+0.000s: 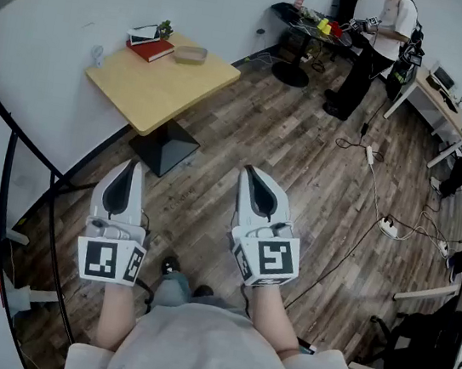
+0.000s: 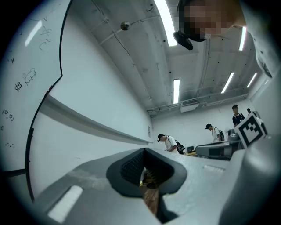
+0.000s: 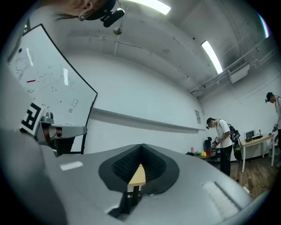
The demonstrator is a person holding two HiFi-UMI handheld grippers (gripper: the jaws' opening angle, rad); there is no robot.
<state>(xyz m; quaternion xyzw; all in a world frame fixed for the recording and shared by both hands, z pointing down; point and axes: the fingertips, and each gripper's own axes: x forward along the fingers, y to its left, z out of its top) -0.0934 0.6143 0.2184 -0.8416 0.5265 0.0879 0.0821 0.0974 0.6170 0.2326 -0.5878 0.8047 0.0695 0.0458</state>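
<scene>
Ahead of left tongs [image 1: 135, 167] and right tongs [image 1: 251, 174], wooden table [image 1: 164, 85].

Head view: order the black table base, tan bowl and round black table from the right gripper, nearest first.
1. Black base, on the floor left of the right gripper.
2. Tan bowl, at the far end of the wooden table.
3. Round black table, against the far wall.

The left gripper [image 1: 136, 165] and right gripper [image 1: 249, 172] are pale grey with black pads and black-and-white square markers [image 1: 275, 257], the floor [image 1: 301, 173] is brown streaked planks, the bench [image 1: 164, 88] is light yellow wood, and the book [image 1: 150, 50] is red.
</scene>
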